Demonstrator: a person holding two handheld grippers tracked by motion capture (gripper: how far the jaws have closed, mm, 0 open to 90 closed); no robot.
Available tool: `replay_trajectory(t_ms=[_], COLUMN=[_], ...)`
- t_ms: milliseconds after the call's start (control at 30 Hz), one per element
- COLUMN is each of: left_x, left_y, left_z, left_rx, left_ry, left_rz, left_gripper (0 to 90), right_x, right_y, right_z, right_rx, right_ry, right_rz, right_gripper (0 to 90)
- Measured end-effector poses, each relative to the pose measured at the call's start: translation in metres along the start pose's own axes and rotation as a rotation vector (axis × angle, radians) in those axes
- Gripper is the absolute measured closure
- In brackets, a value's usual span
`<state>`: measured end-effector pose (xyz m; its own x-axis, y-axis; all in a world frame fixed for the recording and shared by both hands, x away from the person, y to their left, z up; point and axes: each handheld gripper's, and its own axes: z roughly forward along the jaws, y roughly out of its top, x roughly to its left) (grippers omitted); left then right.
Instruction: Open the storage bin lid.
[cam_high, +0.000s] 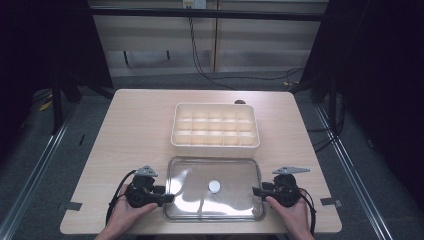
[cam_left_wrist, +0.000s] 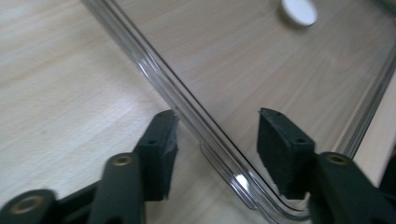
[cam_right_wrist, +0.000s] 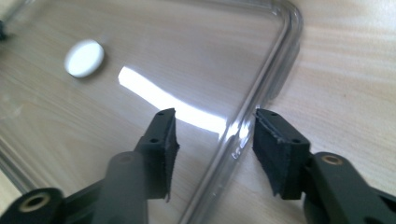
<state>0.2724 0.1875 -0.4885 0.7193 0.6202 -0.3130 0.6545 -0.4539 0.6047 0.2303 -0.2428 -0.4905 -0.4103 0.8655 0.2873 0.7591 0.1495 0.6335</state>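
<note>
A clear plastic lid lies flat on the table near the front edge, with a small white round disc at its middle. My left gripper sits at the lid's left edge. In the left gripper view the left gripper is open, and the lid's raised rim runs between its jaws without touching them. My right gripper sits at the lid's right edge. In the right gripper view the right gripper is open, one jaw over the lid and one outside its rim.
A cream box divided into several compartments stands just behind the lid, mid-table. The wooden table has bare room to the left and right of it. Cables hang and trail across the floor beyond the far edge.
</note>
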Motion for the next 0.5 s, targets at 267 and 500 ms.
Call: replay_trajectory(t_ms=[267, 500], left_x=[0.005, 0.001], left_y=[0.002, -0.001], left_z=[-0.018, -0.045], left_rx=[-0.119, -0.275], left_ry=[0.015, 0.053], left_rz=[0.004, 0.036], left_gripper=[34.3, 30.1], right_x=[-0.005, 0.000], right_y=[0.001, -0.001], right_z=[-0.019, -0.060], right_rx=[-0.145, -0.362], right_ry=[0.053, 0.073], right_rz=[0.003, -0.055], right_gripper=[35.9, 27.7])
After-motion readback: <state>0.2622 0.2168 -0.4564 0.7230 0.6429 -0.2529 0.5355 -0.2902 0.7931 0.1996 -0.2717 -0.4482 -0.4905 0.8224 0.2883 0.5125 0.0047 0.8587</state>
